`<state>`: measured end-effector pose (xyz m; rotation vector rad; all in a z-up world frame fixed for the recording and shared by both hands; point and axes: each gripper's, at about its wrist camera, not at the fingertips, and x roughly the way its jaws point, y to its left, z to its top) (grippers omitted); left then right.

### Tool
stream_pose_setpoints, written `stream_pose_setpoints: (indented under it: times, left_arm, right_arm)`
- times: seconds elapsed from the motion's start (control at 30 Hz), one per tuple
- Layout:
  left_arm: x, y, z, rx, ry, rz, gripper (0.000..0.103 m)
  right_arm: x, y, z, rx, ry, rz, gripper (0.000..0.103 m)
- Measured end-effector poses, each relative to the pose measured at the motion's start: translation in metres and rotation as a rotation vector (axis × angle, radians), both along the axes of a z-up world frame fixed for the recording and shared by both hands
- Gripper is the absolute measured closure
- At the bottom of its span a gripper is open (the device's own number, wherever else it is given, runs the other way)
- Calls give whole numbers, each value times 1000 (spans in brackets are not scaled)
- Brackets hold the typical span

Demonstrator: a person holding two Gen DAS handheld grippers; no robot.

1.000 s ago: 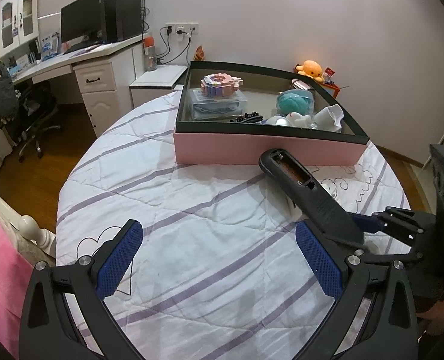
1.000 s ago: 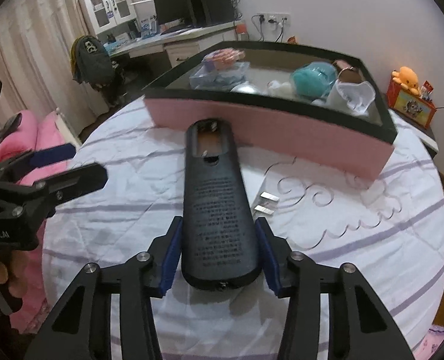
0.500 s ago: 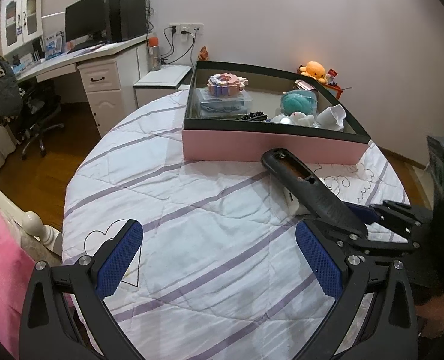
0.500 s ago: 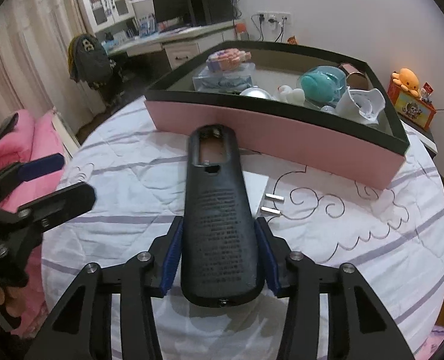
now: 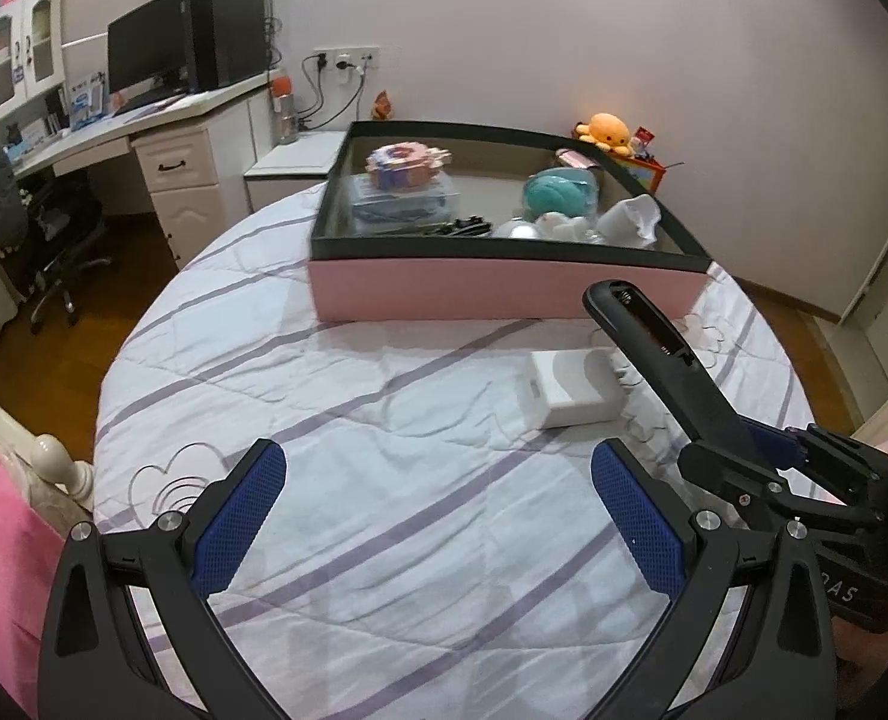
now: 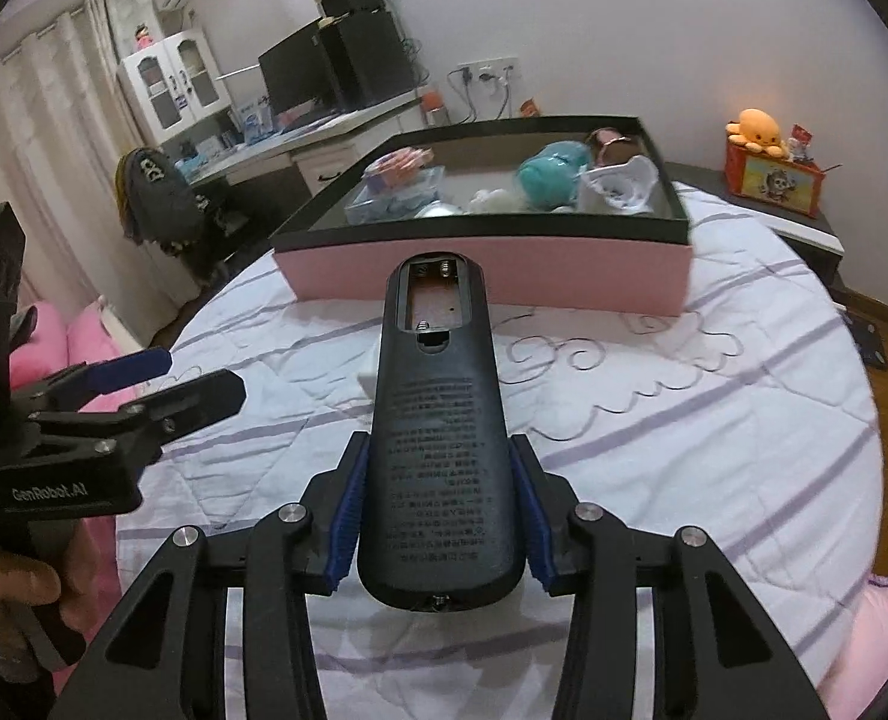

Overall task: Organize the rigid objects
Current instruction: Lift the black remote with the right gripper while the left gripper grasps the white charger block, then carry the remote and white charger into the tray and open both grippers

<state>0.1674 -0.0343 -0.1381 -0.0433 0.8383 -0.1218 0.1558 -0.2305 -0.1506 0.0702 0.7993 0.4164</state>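
Note:
My right gripper [image 6: 438, 510] is shut on a black remote control [image 6: 438, 420], held back side up above the bed with its battery bay open and empty. The remote also shows at the right of the left wrist view [image 5: 660, 360], pointing toward the pink box [image 5: 504, 294]. My left gripper [image 5: 438, 516] is open and empty over the striped quilt; it shows at the left of the right wrist view [image 6: 162, 384]. A white rectangular block [image 5: 573, 387] lies on the quilt under the remote.
The pink box with a black rim [image 6: 504, 276] holds a teal ball [image 6: 549, 171], a white cup [image 6: 618, 183], a clear case with a pink block toy [image 5: 405, 180] and small items. A desk with a monitor [image 5: 150, 66] stands far left. An orange plush [image 6: 756, 129] sits on a side table.
Both grippers have drawn back and risen, so the box looks farther off. The white block, hidden before under the remote, is in plain sight. The grip on the remote is unchanged.

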Motion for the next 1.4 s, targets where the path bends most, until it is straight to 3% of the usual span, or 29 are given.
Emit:
stream_pose_setpoints:
  times: [0.4, 0.63, 0.7, 0.77, 0.8, 0.9, 1.17, 1.2, 1.23, 1.4]
  left_arm:
    - [38, -51, -17, 13, 46, -35, 0]
    - [77, -75, -59, 27, 124, -29, 1]
    - [77, -78, -57, 41, 101, -30, 10]
    - [76, -76, -55, 52, 87, -19, 36]
    - [75, -73, -54, 41, 84, -18, 42]
    - [74, -59, -51, -28, 94, -19, 44]
    - [61, -40, -44, -47, 81, -20, 44]
    - [60, -37, -43, -48, 78, -18, 44]
    - [57, -35, -41, -49, 73, -15, 44]
    - [50, -23, -40, -50, 75, -18, 44]
  right_arm:
    - [7, -42, 4, 8, -45, -133, 57]
    - [16, -57, 3, 10, -54, -165, 57]
    - [15, -56, 3, 5, -59, -163, 57]
    - [16, -56, 1, 15, -57, -163, 57]
    - [15, -56, 1, 19, -56, -163, 57]
    - [14, -52, 2, 17, -57, -153, 57]
    - [9, -38, 11, -2, -72, -139, 58]
    - [10, -37, 11, -3, -69, -135, 79]
    - [10, -36, 11, -1, -65, -132, 90]
    - [18, -20, -3, -67, 21, -110, 90]
